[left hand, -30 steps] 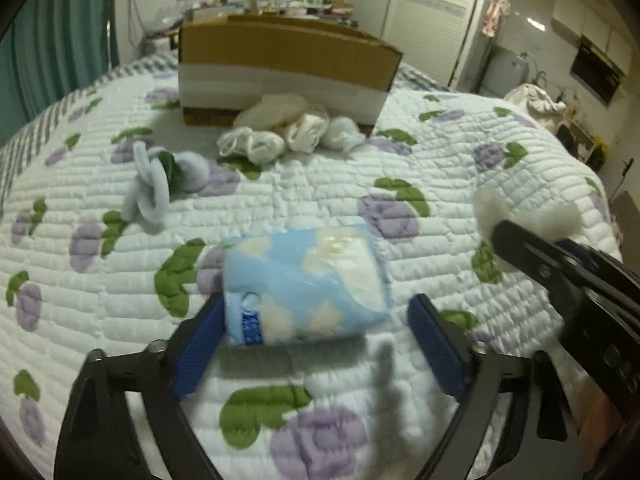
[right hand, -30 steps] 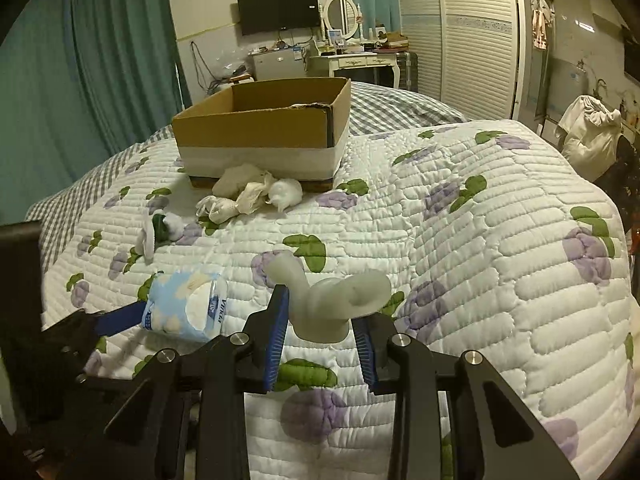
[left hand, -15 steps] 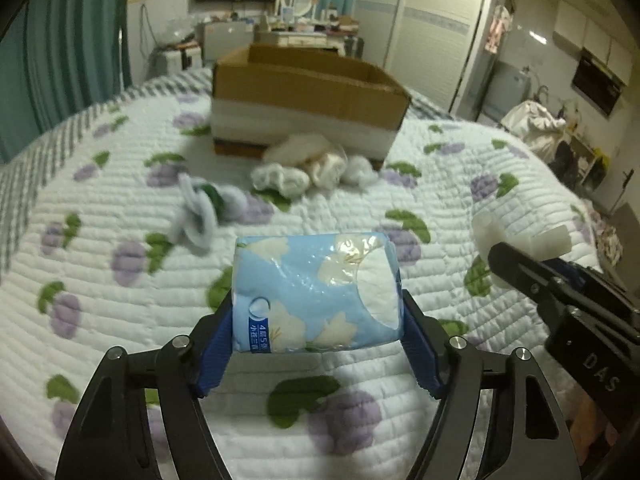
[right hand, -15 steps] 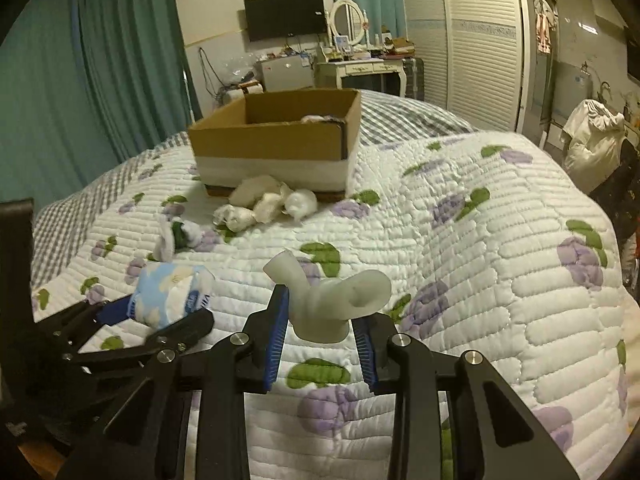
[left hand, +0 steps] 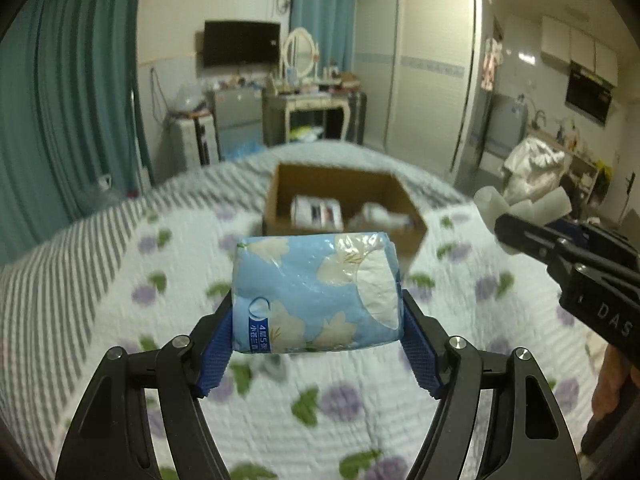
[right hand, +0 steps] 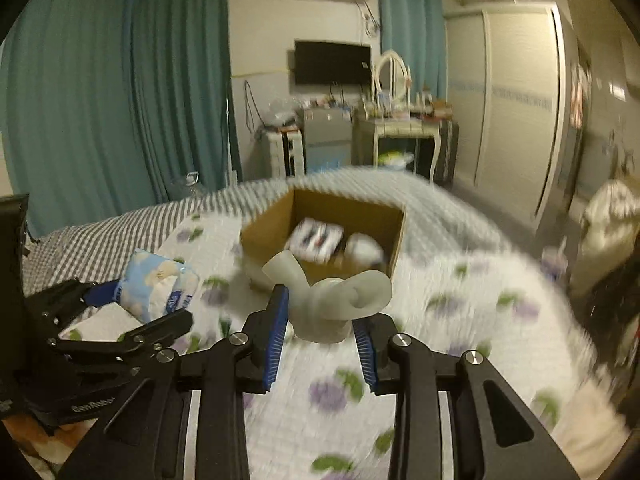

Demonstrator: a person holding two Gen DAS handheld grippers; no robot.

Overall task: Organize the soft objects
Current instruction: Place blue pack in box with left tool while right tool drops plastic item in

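My left gripper (left hand: 316,344) is shut on a blue flowered tissue pack (left hand: 316,292) and holds it in the air above the quilt. It also shows in the right wrist view (right hand: 160,286). My right gripper (right hand: 322,336) is shut on a white rolled foam piece (right hand: 332,300), also lifted; it shows at the right of the left wrist view (left hand: 524,204). Ahead of both stands an open cardboard box (left hand: 344,204) (right hand: 324,236) with a white packet (right hand: 316,238) and a white bundle (right hand: 362,250) inside.
The bed's quilt (left hand: 120,300) has purple flowers and green leaves, with a grey striped sheet (right hand: 92,240) at the left. Beyond the bed are teal curtains (right hand: 100,100), a dresser with mirror (right hand: 400,128), a TV (right hand: 332,62) and wardrobes (right hand: 516,112).
Both grippers have risen well above the quilt and moved toward the box, each with its load. The box's inside is now in view. The loose socks by the box have dropped out of sight.
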